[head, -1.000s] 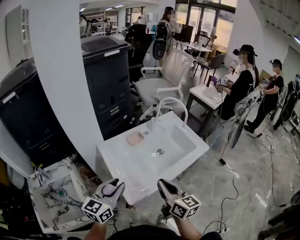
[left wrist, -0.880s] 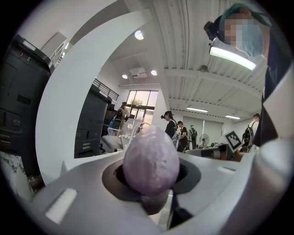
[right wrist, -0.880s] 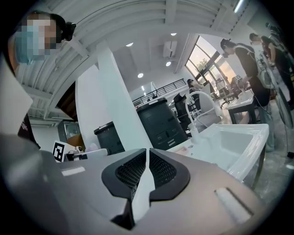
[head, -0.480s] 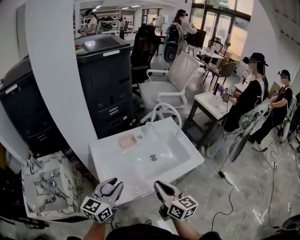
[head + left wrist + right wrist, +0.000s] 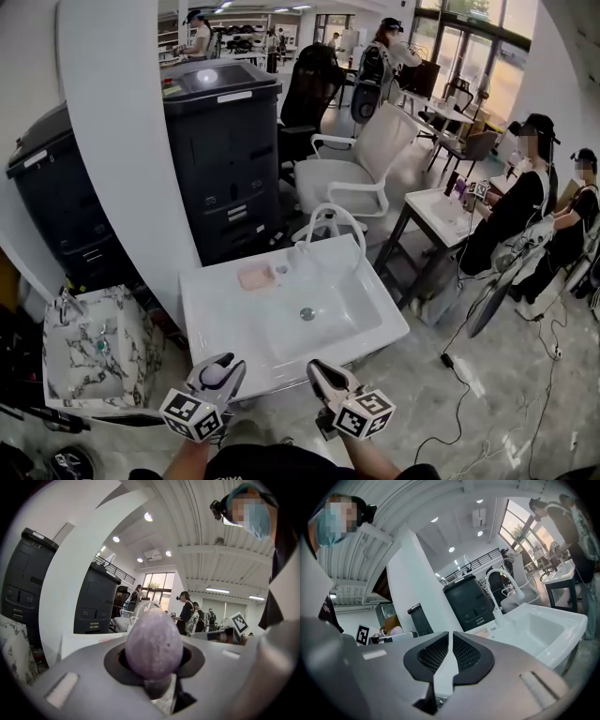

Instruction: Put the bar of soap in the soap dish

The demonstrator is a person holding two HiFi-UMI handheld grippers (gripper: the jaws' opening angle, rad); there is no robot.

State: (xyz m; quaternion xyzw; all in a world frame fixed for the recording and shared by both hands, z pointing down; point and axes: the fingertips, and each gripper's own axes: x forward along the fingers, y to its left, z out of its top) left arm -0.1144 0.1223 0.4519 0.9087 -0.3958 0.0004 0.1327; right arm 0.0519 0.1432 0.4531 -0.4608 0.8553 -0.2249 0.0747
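In the left gripper view a purple egg-shaped bar of soap (image 5: 153, 637) sits between the dark pads of my left gripper (image 5: 154, 662), which is shut on it. The head view shows that gripper (image 5: 219, 373) low at the left, just short of the front edge of the white sink (image 5: 225, 323). A pink soap dish (image 5: 255, 277) lies on the sink's back counter beside the curved faucet (image 5: 330, 223). My right gripper (image 5: 324, 373) hovers beside the left one; its jaws are shut and hold nothing (image 5: 450, 656). The soap dish (image 5: 482, 631) shows small beyond them.
A marble-patterned basin (image 5: 56, 375) stands on the floor at the left. Behind the sink are a white pillar (image 5: 122, 141), black cabinets (image 5: 225, 150) and a white chair (image 5: 361, 169). People sit at another sink table (image 5: 441, 206) on the right; cables (image 5: 506, 375) lie on the floor.
The view has swung, and the sink now lies squarer in front of both grippers and slightly left. Both grippers travelled with it. Their jaws stand as before.
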